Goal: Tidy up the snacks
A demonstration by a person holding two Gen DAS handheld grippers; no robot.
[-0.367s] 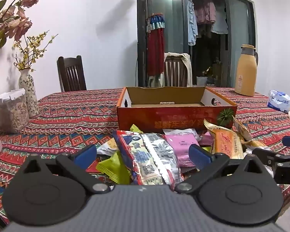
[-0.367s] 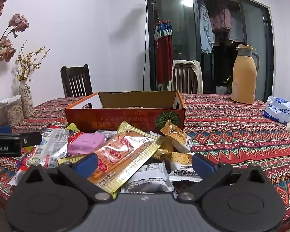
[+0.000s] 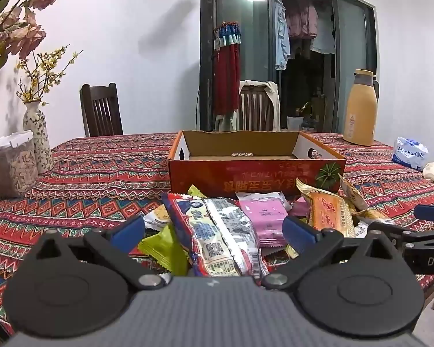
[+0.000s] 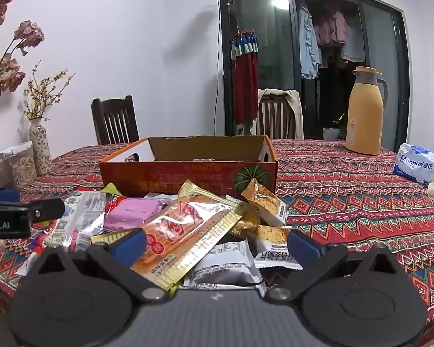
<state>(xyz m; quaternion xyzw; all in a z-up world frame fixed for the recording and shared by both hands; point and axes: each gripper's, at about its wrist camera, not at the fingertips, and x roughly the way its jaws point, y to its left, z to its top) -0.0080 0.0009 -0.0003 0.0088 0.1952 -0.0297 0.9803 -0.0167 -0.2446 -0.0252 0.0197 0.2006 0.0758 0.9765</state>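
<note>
A pile of snack packets lies on the patterned tablecloth in front of an open orange cardboard box point(image 3: 254, 173), which also shows in the right wrist view point(image 4: 188, 176). My left gripper point(image 3: 214, 232) is open above a long red and silver packet point(image 3: 217, 231), with a green packet point(image 3: 165, 245) and a pink packet point(image 3: 263, 214) beside it. My right gripper point(image 4: 217, 244) is open above a long orange and gold packet point(image 4: 188, 231) and a grey packet point(image 4: 222, 269). Neither gripper holds anything. The box looks empty.
A tan thermos point(image 4: 364, 112) and a tissue pack point(image 4: 416, 166) stand at the far right. A flower vase point(image 3: 39, 141) and a white-lidded jar point(image 3: 13, 162) stand at the left. Two dark chairs point(image 3: 101, 111) stand behind the table.
Both grippers have shifted only slightly; the snack pile and the box have not moved.
</note>
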